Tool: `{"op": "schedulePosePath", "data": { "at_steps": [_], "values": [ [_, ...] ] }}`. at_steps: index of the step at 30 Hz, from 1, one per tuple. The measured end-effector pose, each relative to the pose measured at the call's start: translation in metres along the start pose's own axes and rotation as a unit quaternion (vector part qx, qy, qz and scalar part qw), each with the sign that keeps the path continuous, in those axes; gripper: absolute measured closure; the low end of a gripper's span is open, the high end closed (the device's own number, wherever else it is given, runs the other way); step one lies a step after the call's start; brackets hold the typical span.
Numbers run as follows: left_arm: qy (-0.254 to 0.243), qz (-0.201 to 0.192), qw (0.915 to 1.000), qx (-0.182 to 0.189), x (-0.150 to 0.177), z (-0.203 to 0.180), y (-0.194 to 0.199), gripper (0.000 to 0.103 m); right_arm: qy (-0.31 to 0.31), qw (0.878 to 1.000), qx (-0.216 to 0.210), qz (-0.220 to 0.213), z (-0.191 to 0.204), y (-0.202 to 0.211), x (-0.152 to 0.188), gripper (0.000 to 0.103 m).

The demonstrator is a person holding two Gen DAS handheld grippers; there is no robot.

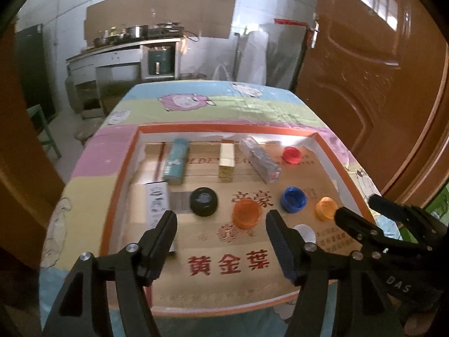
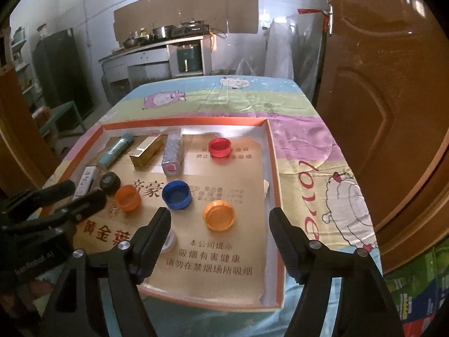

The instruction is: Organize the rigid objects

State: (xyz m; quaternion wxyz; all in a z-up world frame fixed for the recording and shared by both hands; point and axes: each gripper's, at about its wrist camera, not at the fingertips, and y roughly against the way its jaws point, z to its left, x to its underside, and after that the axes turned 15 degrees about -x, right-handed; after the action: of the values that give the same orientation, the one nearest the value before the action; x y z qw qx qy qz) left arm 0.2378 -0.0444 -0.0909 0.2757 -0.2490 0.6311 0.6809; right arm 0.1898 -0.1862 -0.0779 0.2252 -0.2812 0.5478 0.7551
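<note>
Left wrist view: we see the left gripper [image 1: 221, 224] spread wide and empty above the tray [image 1: 118, 168], where the boxes [image 1: 226, 161] already lie along the far wall while the black cap [image 1: 203, 201] and orange cap [image 1: 247, 213] sit loose nearer us. Right wrist view: our right gripper [image 2: 220, 223] likewise grasps nothing, the yellow cap [image 2: 219, 214], blue cap [image 2: 176, 194] and red cap [image 2: 220, 147] remain scattered and presumably unsorted, and the left gripper's fingers [image 2: 84, 202] crowd the tray's left side.

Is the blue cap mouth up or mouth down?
Mouth up: the blue cap shows its hollow inside and rim, resting on the tray's cardboard liner.
</note>
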Motion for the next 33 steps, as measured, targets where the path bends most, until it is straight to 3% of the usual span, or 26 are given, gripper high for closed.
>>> {"op": "schedulePosePath", "data": {
  "at_steps": [11, 33],
  "values": [
    [0.019, -0.023, 0.9990, -0.033, 0.017, 0.019, 0.043, 0.038, -0.004, 1.000, 0.004, -0.020, 0.023, 0.034, 0.014, 0.029],
    [0.024, -0.070, 0.9962, -0.047, 0.056, 0.036, 0.123, 0.038, 0.014, 0.998, 0.018, -0.054, 0.074, 0.104, 0.046, 0.027]
  ]
}}
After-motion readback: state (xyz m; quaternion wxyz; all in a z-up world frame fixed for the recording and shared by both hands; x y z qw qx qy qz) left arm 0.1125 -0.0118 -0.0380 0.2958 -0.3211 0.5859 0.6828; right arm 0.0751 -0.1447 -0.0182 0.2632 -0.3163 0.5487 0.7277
